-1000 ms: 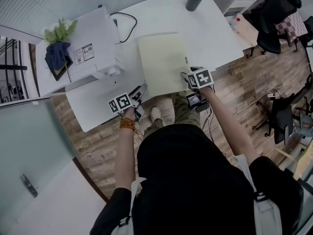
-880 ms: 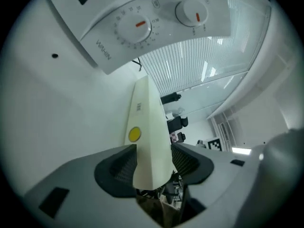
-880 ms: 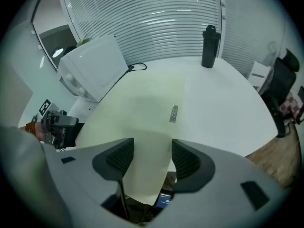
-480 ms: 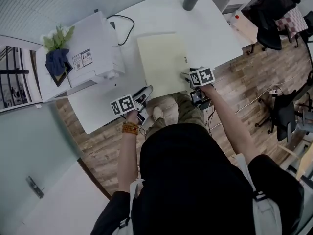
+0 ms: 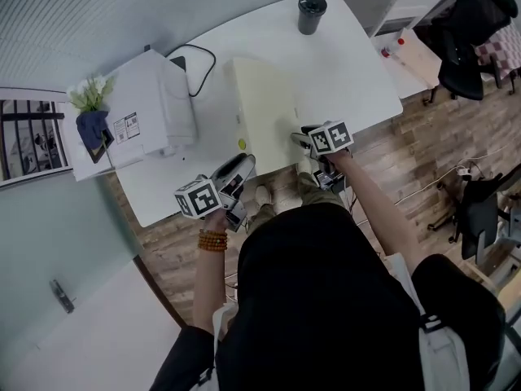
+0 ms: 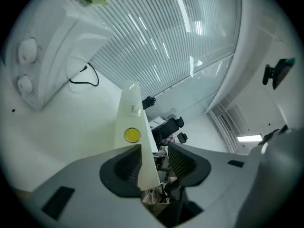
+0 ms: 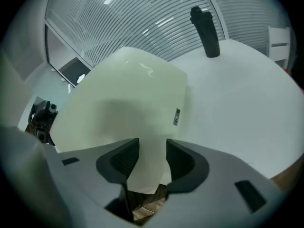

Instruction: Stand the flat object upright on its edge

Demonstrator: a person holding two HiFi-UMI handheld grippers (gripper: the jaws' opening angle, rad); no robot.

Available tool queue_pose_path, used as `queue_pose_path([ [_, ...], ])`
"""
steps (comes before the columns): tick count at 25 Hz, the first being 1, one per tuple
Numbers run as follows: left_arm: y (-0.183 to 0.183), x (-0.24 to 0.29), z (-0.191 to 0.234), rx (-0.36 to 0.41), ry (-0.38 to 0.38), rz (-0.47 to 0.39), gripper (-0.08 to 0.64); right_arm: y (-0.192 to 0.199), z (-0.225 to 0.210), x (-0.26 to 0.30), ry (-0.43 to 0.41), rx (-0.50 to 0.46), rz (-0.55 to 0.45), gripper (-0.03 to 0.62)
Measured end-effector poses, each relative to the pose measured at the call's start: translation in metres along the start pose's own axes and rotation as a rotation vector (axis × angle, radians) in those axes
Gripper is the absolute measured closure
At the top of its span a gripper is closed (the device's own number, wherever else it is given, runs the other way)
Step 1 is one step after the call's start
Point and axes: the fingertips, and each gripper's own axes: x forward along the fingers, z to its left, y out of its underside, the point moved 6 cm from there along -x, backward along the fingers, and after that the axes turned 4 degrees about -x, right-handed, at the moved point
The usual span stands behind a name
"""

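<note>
The yellow-dotted cream board (image 5: pixel 262 111), its label (image 7: pixel 176 117) unreadable, is clamped by the right gripper (image 7: pixel 152 145) and loosely straddled by the left gripper (image 6: pixel 154 151), both jaws just narrowed.

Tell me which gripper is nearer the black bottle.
Right. Right gripper at the board's near right corner, toward the bottle; left gripper at its near left corner. Both were just closing, board between fingers.
</note>
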Motion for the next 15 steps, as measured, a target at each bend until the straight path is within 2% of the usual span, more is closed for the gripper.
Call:
queue_pose_path([
  [2, 0.000, 0.021, -0.020, 0.021, 0.012, 0.013, 0.385, -0.003, -0.017, -0.007, -0.011, -0.002, -0.003, 0.436],
  [8, 0.003, 0.072, -0.055, 0.007, 0.057, 0.025, 0.383, -0.011, -0.056, -0.022, -0.049, 0.029, -0.024, 0.434],
  [12, 0.000, 0.105, -0.072, 0.007, 0.099, 0.061, 0.385, -0.008, -0.068, -0.028, -0.061, 0.032, -0.018, 0.436],
  [15, 0.000, 0.121, -0.076, 0.024, 0.089, 0.102, 0.383, -0.006, -0.074, -0.030, -0.061, 0.032, -0.023, 0.443],
])
